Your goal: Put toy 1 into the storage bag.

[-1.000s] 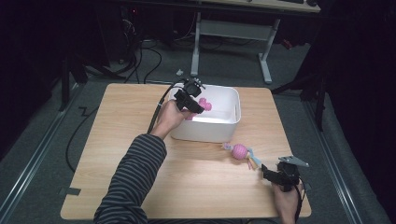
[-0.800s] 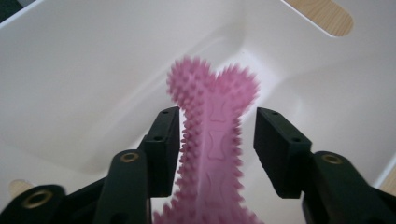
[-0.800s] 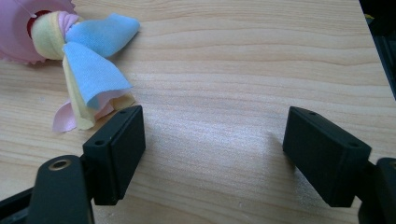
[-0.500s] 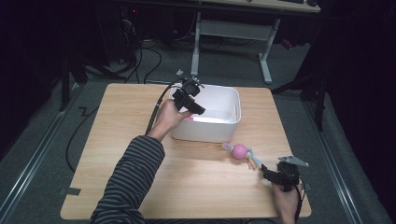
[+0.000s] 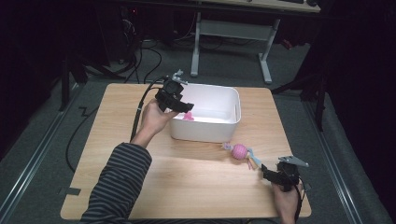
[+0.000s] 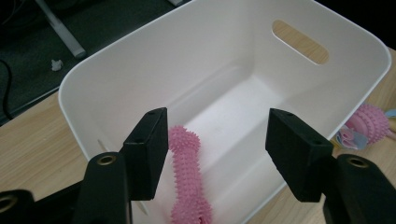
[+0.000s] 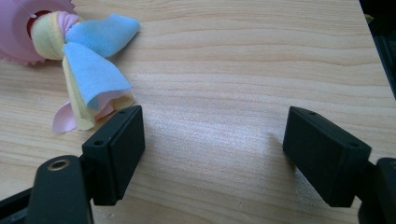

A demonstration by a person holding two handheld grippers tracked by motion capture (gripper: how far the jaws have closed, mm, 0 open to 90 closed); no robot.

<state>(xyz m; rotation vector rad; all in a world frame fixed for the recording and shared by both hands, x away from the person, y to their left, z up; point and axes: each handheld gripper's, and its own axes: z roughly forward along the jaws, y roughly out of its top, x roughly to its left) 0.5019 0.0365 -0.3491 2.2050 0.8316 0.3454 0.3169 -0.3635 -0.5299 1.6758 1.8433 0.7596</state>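
Pink spiky bone-shaped chew toy [image 6: 189, 182] lies on the floor of the white plastic bin [image 6: 140, 70], near the bin's left wall as seen from the high view [image 5: 188, 116], nothing gripping it. Left tongs [image 6: 217, 154] hang just above that end of the bin, jaws apart with the toy below and between them, pads not touching it; the jaws have just been opening, and nothing is clamped. In the high view the left tongs [image 5: 180, 103] sit over the bin's left rim, held by the person's left hand [image 5: 154, 119], striped sleeve [image 5: 119, 186] running in from the bottom edge, black cable [image 5: 140, 105] trailing off the desk's left side. Bin [image 5: 205, 130] stands upright mid-desk toward the far side, handle slot [image 6: 300, 41] in the end wall opposite the tongs. Just outside the bin's near right corner lies a pink ball toy with pastel cloth tails [image 5: 240, 152] on the desk, close to the bin but apart from it. Right tongs [image 5: 271, 175] rest low near the desk's front right corner, held in the right hand [image 5: 287, 200], pointing toward the ball toy; jaws apart, empty [image 7: 212, 154], the blue-yellow-pink cloth tails [image 7: 91, 77] just off the left jaw, bare wooden desk [image 7: 233, 70] between the pads.
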